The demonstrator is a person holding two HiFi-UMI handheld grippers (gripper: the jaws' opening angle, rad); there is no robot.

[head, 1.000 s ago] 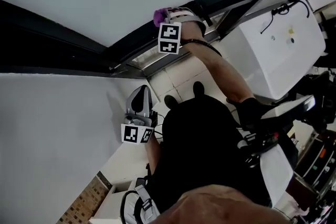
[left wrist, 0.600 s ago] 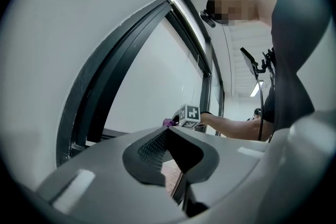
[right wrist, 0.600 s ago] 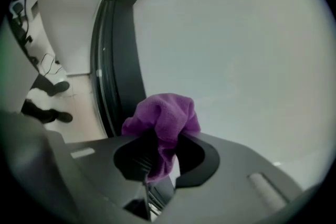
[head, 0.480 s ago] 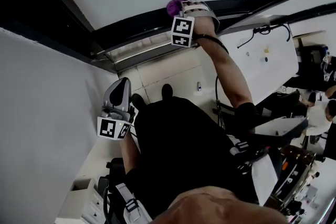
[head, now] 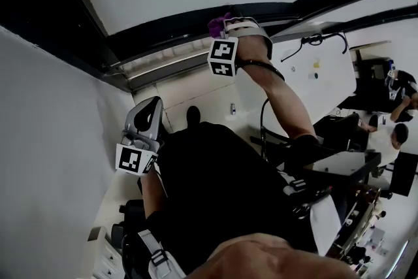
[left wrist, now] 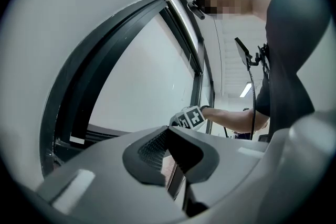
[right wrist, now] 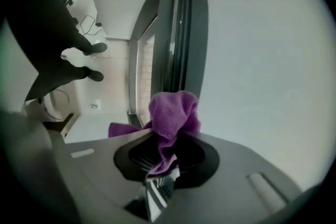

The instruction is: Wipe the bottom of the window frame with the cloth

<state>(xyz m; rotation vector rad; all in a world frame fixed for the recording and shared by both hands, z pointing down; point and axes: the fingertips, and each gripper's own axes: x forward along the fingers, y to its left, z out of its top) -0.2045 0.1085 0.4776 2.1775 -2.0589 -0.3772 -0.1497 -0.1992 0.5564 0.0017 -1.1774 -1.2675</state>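
Note:
A purple cloth (head: pixel 218 24) (right wrist: pixel 172 113) is bunched between the jaws of my right gripper (head: pixel 223 25) (right wrist: pixel 161 164), which is shut on it. The jaws have just been easing open a little, with the cloth still pinched between them. The cloth rests against the dark bottom rail of the window frame (head: pixel 171 34) (right wrist: pixel 176 34), beside the pale glass (right wrist: pixel 262 60). My left gripper (head: pixel 151 109) (left wrist: pixel 168 132) hangs lower near the white wall, shut and holding nothing. In the left gripper view the right gripper's marker cube (left wrist: pixel 190 118) shows at the foot of the frame (left wrist: pixel 94 92).
A white wall (head: pixel 46 140) runs along the left. A white board with cables (head: pixel 320 68) leans to the right of the window. The person's dark-clothed body (head: pixel 215 193) fills the middle, with shoes (right wrist: pixel 94 50) on the tiled floor (right wrist: pixel 100 118). Desks and seated people stand far right.
My right gripper has slid along the bottom rail with the cloth and rolled over. The left gripper has hardly moved. The head view has swung round.

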